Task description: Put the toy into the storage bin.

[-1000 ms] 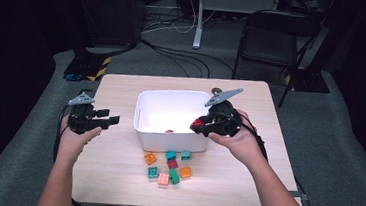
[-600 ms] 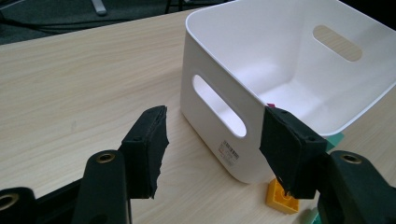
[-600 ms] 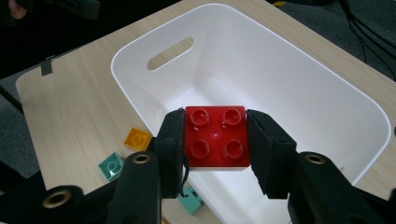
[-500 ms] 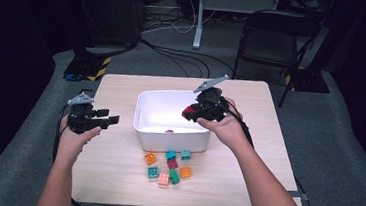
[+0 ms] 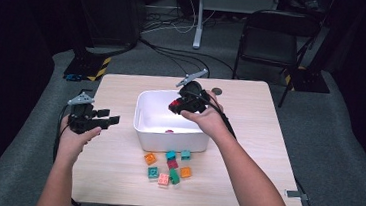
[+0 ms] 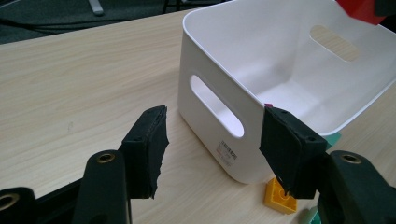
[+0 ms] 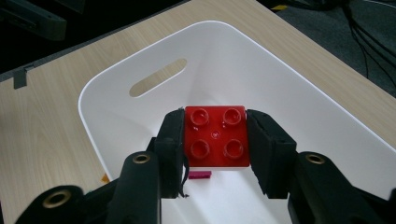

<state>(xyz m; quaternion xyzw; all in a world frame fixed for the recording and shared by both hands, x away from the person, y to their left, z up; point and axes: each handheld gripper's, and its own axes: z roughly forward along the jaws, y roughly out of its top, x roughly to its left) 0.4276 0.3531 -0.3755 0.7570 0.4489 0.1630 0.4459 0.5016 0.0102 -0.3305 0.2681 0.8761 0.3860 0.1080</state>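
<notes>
Right claw point(image 7: 215, 140) grips red brick point(image 7: 215, 136) above bin point(image 7: 107, 81).

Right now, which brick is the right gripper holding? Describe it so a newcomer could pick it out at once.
Start at the white bin in the middle of the wooden table. Over its open top, the right gripper is clamped on a red four-stud brick, studs facing the camera. Unlike the orange, teal, green and pink bricks lying on the table in front of the bin, it is red and held in the air.

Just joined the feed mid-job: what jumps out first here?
The red brick, clamped in the right gripper above the white bin. Next, the cluster of coloured bricks on the table in front of the bin. The left gripper hangs open to the bin's left.
</notes>
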